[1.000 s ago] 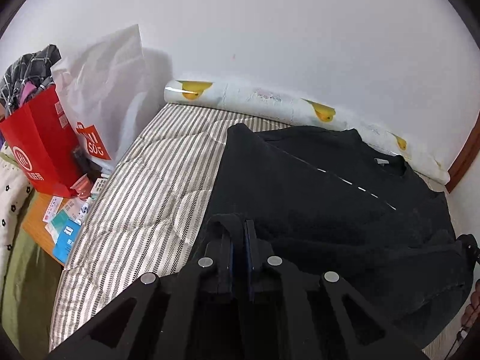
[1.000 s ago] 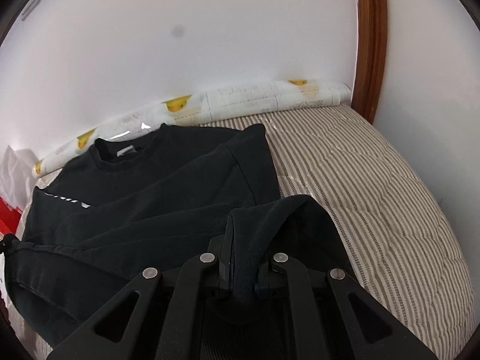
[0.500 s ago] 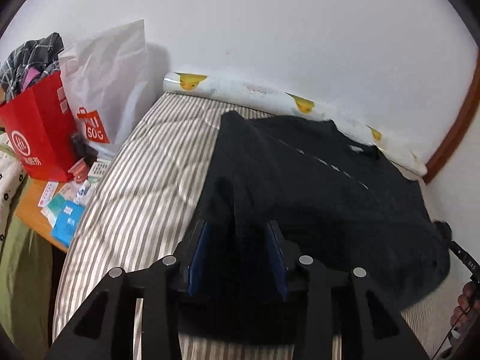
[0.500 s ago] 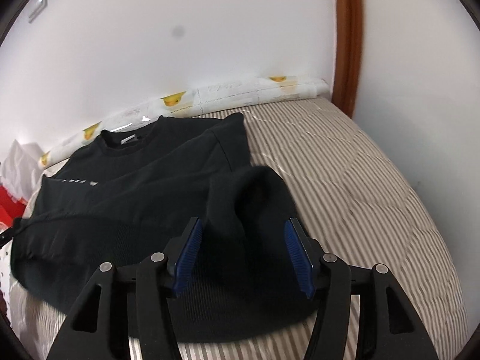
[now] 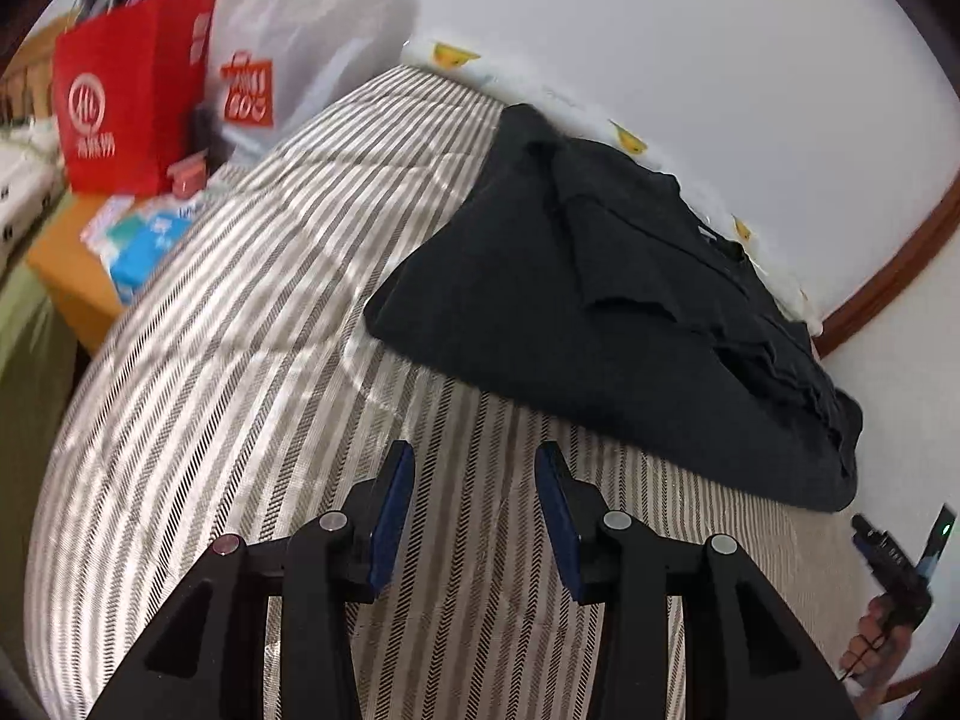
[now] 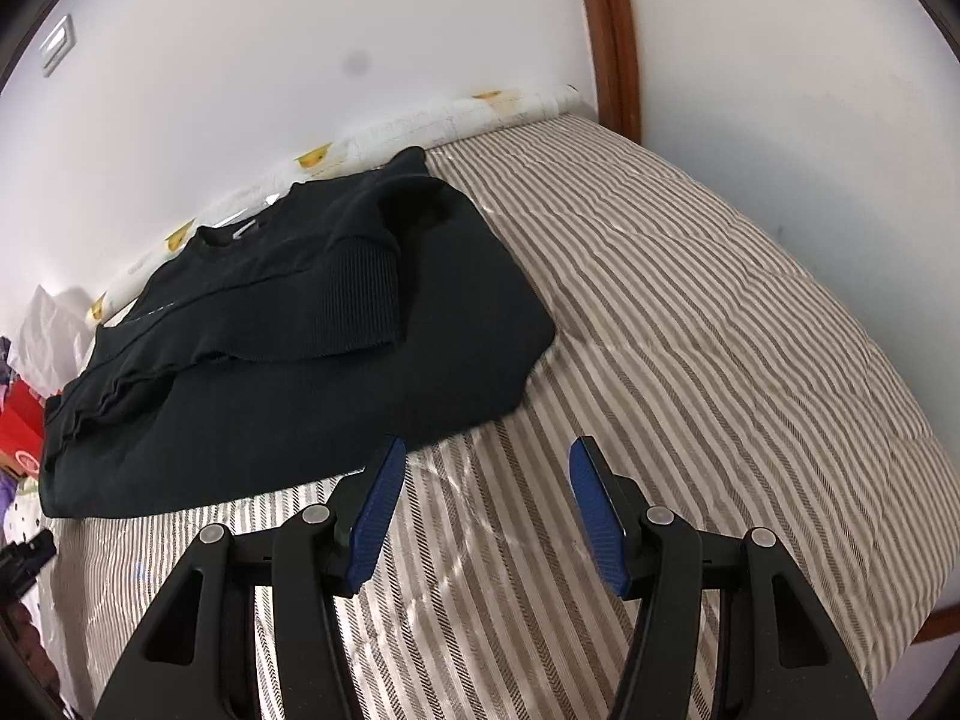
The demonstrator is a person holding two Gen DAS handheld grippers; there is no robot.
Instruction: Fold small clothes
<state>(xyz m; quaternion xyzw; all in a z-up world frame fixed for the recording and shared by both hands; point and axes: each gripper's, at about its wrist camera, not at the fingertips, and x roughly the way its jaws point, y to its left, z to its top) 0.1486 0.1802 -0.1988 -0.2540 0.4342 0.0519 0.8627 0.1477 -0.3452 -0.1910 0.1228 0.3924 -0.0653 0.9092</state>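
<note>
A black sweatshirt (image 5: 600,312) lies folded on the striped bed (image 5: 240,360), its sleeves laid across the body. It also shows in the right wrist view (image 6: 288,330), with a ribbed cuff on top. My left gripper (image 5: 474,462) is open and empty, hovering above the bed just short of the sweatshirt's near edge. My right gripper (image 6: 486,456) is open and empty, above the bed beside the sweatshirt's near right corner.
A red paper bag (image 5: 132,114) and a white plastic bag (image 5: 288,42) stand left of the bed, with small packets on an orange surface (image 5: 72,276). A white wall and a rolled duck-print cloth (image 6: 420,126) run along the bed's far side. A wooden trim (image 6: 612,36) stands at right.
Both grippers opened and let go of the sweatshirt, then pulled back from it. The folded part now lies flat on the garment.
</note>
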